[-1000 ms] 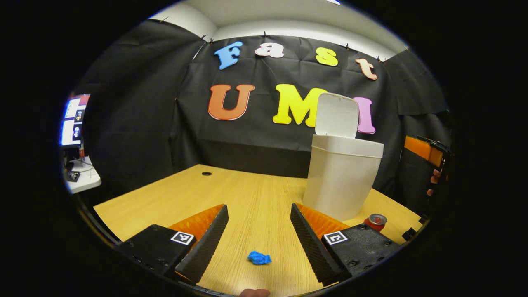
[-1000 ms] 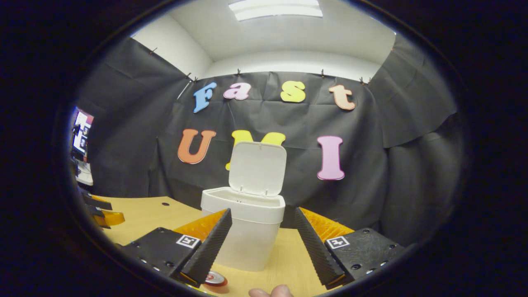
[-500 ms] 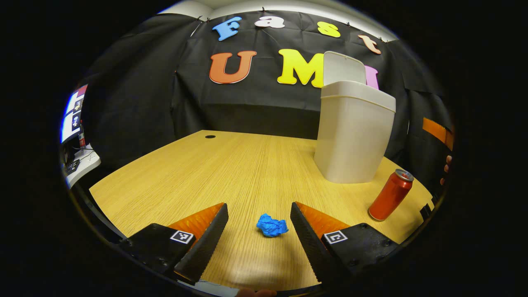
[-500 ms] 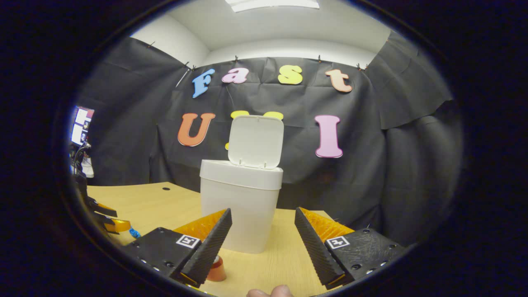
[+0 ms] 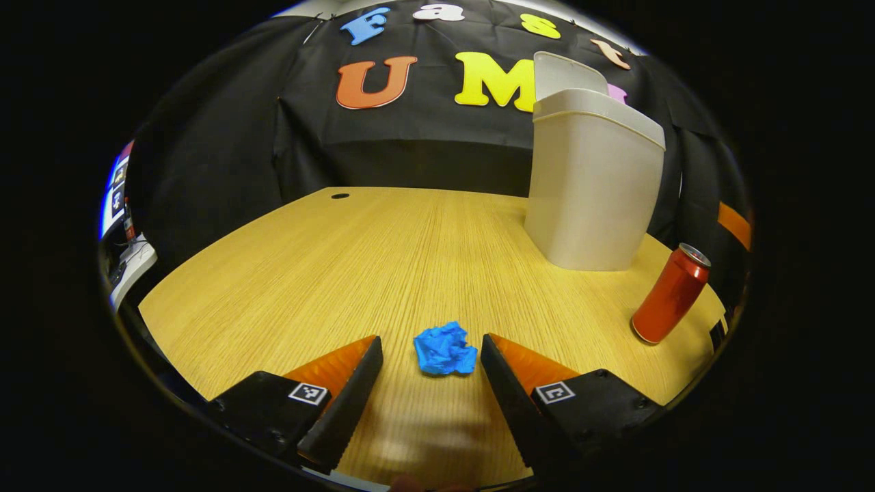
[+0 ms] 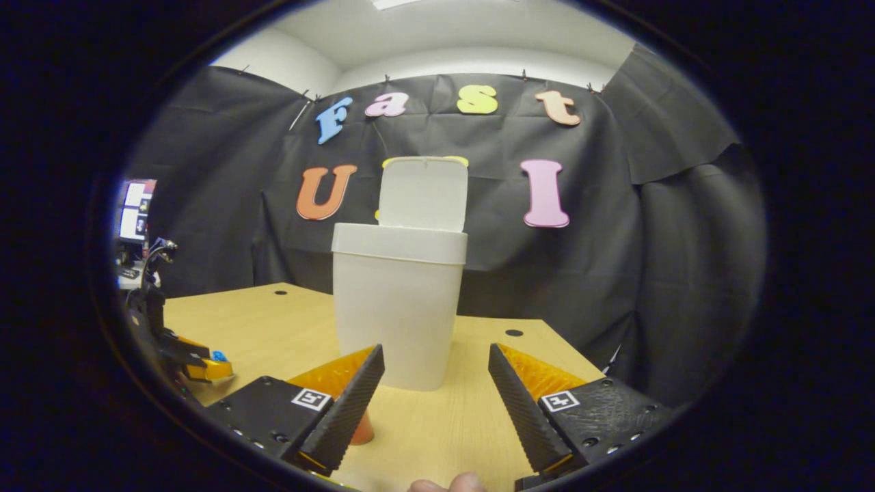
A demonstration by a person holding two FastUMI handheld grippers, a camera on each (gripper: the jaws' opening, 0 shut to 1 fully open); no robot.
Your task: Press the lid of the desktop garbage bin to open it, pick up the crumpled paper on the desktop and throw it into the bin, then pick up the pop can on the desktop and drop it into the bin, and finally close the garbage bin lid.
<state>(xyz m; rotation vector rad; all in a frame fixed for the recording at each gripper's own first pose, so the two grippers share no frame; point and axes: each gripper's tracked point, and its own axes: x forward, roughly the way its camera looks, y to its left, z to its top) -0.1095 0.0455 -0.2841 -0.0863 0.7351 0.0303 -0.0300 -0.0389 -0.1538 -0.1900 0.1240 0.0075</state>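
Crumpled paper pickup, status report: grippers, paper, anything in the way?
Left gripper open, paper on the desk between its fingertips, not gripped. Right gripper open, empty. Bin lid up. Nothing in the way.

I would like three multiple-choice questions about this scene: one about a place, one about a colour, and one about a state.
1. Where is the crumpled paper?
A. Inside the bin
B. On the table between the left hand-held gripper's fingers
C. On top of the can

2. What colour is the can?
A. Red
B. Green
C. Silver all over

3. What is the state of the bin lid?
A. Shut
B. Taken off and lying on the table
C. Raised open

Answers:
1 B: it lies on the table between the open fingers of the left hand-held gripper.
2 A: its body is red.
3 C: it stands up above the bin.
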